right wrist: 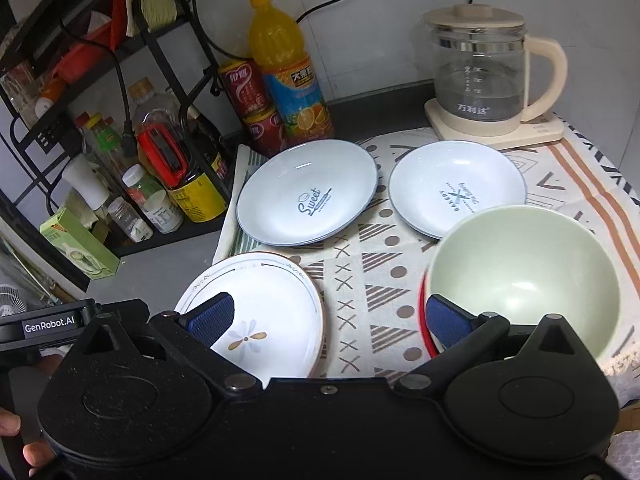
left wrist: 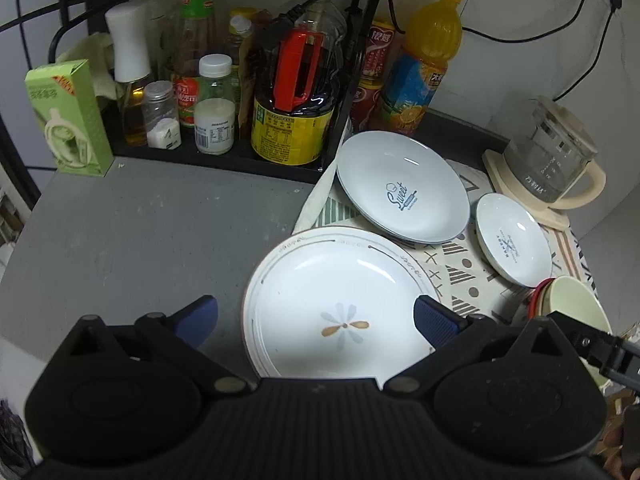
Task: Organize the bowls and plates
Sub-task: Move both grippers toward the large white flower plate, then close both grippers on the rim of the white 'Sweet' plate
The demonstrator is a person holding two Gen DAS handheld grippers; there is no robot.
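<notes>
Left wrist view. The left gripper (left wrist: 316,320) stands with its jaws spread wide and nothing between the pads. Its blue fingertips (left wrist: 434,326) frame the flower plate (left wrist: 340,304), a white plate with a thin grey rim line and a flower motif at its centre. The near rim of that plate lies partly on the grey counter (left wrist: 140,240) and partly on the patterned cloth (left wrist: 460,272). Three plates are visible: the flower plate, the "Sweet" plate (left wrist: 402,186) beyond it, pale blue-white with a dark rim, and the small plate (left wrist: 514,238) to the right, of the same finish. One pale green bowl (left wrist: 576,312) sits at the right edge, nested in something with a red rim. The kettle (left wrist: 556,164) stands behind the small plate.

Right wrist view. The right gripper (right wrist: 328,320) is likewise fully spread and holds nothing. Its left fingertip overlaps the flower plate (right wrist: 272,304); its right fingertip lies against the near-left side of the green bowl (right wrist: 524,280); whether it touches cannot be told. The bowl has a matte pale green interior, with a red rim showing at its left edge. Count: three plates, one green bowl. The "Sweet" plate (right wrist: 308,192) and the small plate (right wrist: 456,188) lie side by side on the cloth (right wrist: 372,280), well beyond the fingertips, close together. The kettle (right wrist: 480,72) stands at the back right.
</notes>
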